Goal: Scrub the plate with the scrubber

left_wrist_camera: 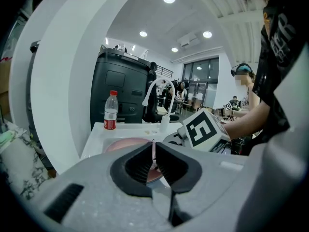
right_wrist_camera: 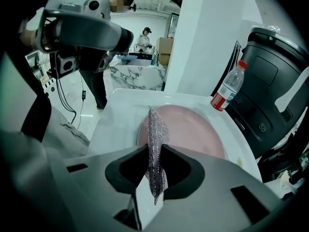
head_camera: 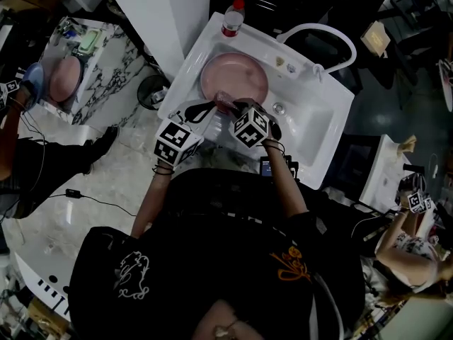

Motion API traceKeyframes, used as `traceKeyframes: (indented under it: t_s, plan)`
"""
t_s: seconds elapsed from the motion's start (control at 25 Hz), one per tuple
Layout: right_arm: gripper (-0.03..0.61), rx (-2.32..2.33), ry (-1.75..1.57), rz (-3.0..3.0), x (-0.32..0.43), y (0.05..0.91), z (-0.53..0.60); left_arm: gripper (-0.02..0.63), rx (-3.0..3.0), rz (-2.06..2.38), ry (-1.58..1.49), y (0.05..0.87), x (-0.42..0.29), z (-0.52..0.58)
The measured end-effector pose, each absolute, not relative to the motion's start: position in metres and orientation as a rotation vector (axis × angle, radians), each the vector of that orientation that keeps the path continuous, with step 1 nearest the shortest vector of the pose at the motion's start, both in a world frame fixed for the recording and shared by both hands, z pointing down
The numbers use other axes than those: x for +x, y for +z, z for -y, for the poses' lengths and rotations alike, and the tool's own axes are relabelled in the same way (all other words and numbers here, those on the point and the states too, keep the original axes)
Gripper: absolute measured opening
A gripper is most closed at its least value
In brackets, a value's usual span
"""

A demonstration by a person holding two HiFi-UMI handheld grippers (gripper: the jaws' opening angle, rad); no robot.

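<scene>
A pink plate (head_camera: 237, 76) lies in the white sink (head_camera: 322, 129); the left gripper view shows it as the pink plate (left_wrist_camera: 126, 144) and the right gripper view as the pink plate (right_wrist_camera: 193, 129). My left gripper (left_wrist_camera: 153, 154) is shut on a thin pale edge at the plate's near rim, and its jaws reach that rim in the head view, left gripper (head_camera: 208, 107). My right gripper (right_wrist_camera: 155, 166) is shut on a silver mesh scrubber (right_wrist_camera: 157, 141), which stands upright over the plate's near left part. Both marker cubes hover side by side over the sink's front edge, right gripper (head_camera: 239, 106).
A red-labelled water bottle (head_camera: 232, 18) stands at the sink's back rim, and a white curved faucet (head_camera: 318, 34) is at the back right. A black bin (left_wrist_camera: 120, 86) stands behind the sink. Other people work at a marble counter (head_camera: 106, 55) on the left and at the right.
</scene>
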State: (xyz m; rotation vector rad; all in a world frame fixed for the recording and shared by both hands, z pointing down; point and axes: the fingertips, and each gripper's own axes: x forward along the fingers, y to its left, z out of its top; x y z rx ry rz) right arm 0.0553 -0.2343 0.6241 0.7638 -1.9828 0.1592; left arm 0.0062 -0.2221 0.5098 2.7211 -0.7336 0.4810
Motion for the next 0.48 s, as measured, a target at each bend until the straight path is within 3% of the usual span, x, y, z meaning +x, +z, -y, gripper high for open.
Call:
traceKeyframes:
  t_s: [0.48]
  plan:
    - [0.066,0.820,0.173,2.024,0.020,0.614,0.228,0.019,2.726,0.772,0.457,0.508,-0.027,0.209]
